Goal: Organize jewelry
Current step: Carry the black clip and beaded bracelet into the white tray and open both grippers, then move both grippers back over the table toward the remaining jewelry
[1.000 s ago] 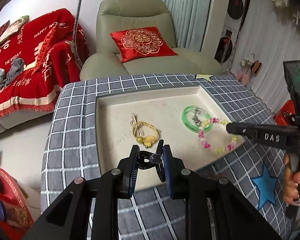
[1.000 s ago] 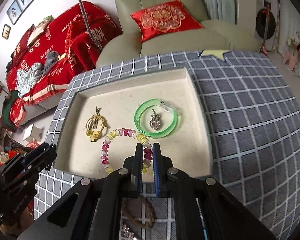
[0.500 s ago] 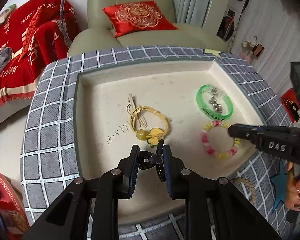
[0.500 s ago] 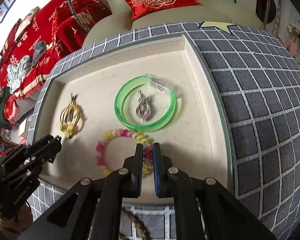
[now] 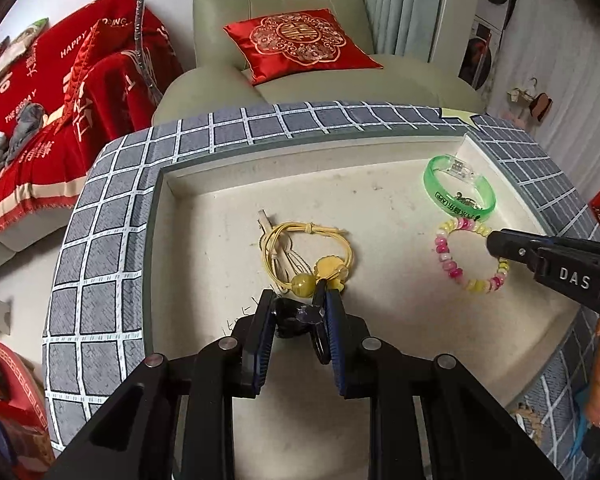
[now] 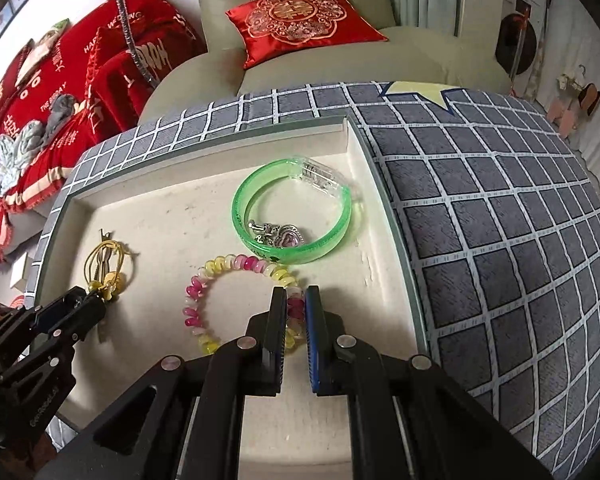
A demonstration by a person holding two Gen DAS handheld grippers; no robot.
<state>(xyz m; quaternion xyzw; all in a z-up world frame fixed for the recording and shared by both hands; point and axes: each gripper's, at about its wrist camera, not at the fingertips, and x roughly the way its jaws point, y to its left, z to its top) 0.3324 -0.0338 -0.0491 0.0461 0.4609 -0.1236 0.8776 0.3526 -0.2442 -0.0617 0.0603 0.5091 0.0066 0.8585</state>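
Most pieces already lie in the tray (image 5: 160, 240): yellow cord bracelet (image 5: 306, 254) left, green bangle (image 6: 296, 220) far right; left gripper (image 5: 300, 312) clamps a black clip (image 5: 296, 316) and right gripper (image 6: 296, 304) pinches the bead bracelet (image 6: 240, 296), both awaiting release.

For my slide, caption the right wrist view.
Right gripper fingers grip pink-and-yellow beaded bracelet in beige tray.

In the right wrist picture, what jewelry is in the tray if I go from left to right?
yellow cord bracelet → pink and yellow bead bracelet → green bangle, which has a silver charm lying inside it.
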